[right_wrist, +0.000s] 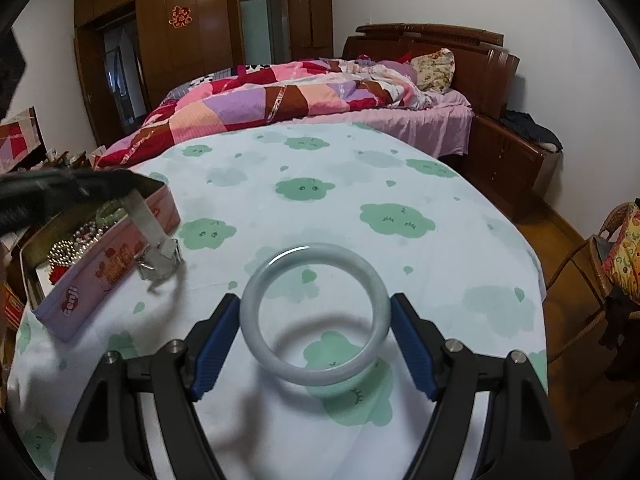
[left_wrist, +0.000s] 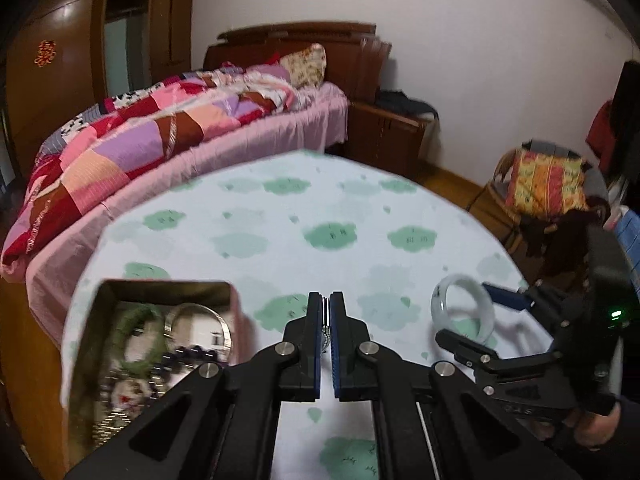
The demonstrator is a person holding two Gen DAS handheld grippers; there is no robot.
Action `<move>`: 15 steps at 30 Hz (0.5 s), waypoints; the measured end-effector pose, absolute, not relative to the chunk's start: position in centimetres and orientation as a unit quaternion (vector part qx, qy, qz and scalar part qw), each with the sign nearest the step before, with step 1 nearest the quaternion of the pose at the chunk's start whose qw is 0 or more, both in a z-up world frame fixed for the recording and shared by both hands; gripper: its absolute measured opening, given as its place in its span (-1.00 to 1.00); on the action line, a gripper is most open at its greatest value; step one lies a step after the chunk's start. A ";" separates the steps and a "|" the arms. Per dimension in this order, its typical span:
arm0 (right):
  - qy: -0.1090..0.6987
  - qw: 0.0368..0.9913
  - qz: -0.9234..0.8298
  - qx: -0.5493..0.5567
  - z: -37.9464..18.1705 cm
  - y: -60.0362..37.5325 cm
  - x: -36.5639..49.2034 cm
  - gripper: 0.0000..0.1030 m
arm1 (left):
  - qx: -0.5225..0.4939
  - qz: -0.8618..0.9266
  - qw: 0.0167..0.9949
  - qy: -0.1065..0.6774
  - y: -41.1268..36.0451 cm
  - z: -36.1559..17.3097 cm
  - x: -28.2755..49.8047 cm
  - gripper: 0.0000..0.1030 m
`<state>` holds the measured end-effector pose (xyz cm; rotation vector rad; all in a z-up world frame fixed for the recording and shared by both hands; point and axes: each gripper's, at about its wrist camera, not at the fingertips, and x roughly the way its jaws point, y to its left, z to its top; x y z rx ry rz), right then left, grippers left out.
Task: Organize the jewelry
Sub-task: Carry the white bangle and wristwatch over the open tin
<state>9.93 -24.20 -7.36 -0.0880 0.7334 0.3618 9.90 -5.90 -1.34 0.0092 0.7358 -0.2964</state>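
My right gripper (right_wrist: 314, 338) is shut on a pale jade bangle (right_wrist: 256, 344), held just above the cloud-print tablecloth; the bangle (left_wrist: 462, 308) and right gripper (left_wrist: 476, 316) also show in the left wrist view. My left gripper (left_wrist: 329, 320) is shut on a silver metal watch band (left_wrist: 326, 338); in the right wrist view the band (right_wrist: 150, 236) hangs down beside the tin. An open pink tin (left_wrist: 236, 312) (right_wrist: 104, 276) holds a green bangle (left_wrist: 138, 316), a silver bangle (left_wrist: 224, 326), dark beads and other jewelry.
The table (right_wrist: 360, 184) has a white cloth with green clouds. A bed with a patchwork quilt (right_wrist: 280, 96) stands behind it. A wicker chair with a cushion (left_wrist: 544, 184) is to the right. A wooden nightstand (right_wrist: 508, 160) stands by the bed.
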 end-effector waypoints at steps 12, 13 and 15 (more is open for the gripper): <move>0.323 0.919 0.222 -0.055 -3.5 -21.1 9.1 0.51 | -0.036 -0.134 0.945 0.296 -1.0 4.0 7.6 -0.96; 0.319 0.918 0.227 -0.056 -3.1 -20.7 9.1 0.51 | -0.037 -0.132 0.947 0.290 -0.7 4.6 7.4 -0.96; 0.314 0.918 0.237 -0.058 -2.5 -20.0 9.1 0.51 | -0.037 -0.129 0.951 0.279 0.0 5.4 6.9 -0.96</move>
